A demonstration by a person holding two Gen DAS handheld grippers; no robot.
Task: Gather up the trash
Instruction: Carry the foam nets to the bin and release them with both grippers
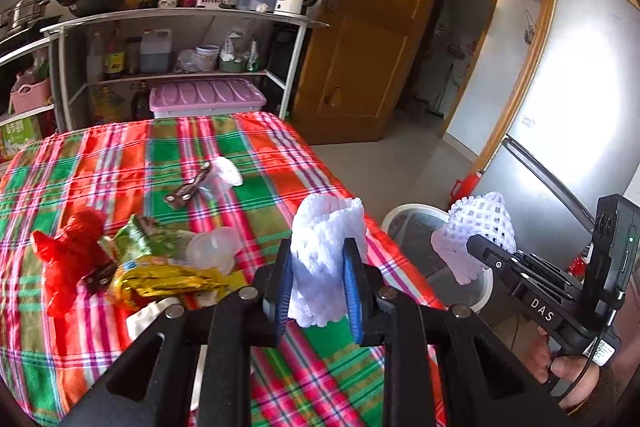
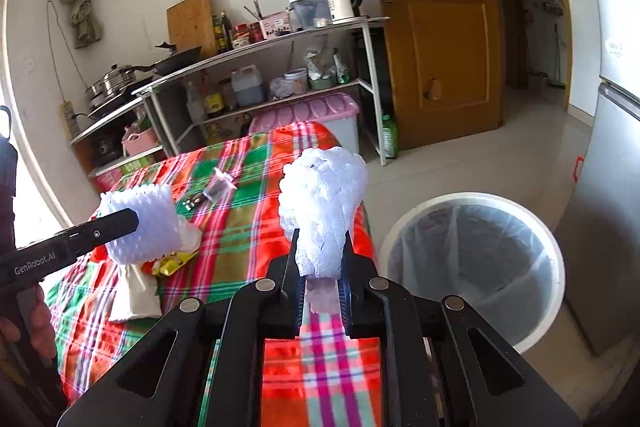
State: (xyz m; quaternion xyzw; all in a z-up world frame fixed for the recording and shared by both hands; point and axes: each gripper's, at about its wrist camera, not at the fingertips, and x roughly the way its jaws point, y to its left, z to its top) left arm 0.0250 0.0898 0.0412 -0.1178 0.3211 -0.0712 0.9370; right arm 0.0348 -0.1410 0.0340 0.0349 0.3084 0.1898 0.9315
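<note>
Hand-held grippers, left and right, tilted down, each pinch foam netting.

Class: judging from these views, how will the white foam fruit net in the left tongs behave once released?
The foam net looks pinched between the left tongs, so probably soft and springy. Its open mesh suggests it is very light, so it may drift rather than drop straight.

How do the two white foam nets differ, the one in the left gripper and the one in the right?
The left gripper holds its foam net open like a wide sleeve; the right gripper pinches its foam net into a bunched ball. The left net is over the plaid tablecloth; the right net is at the table's edge, nearer the white bin. Both are white mesh fruit padding, clamped and lifted off the table.
</note>
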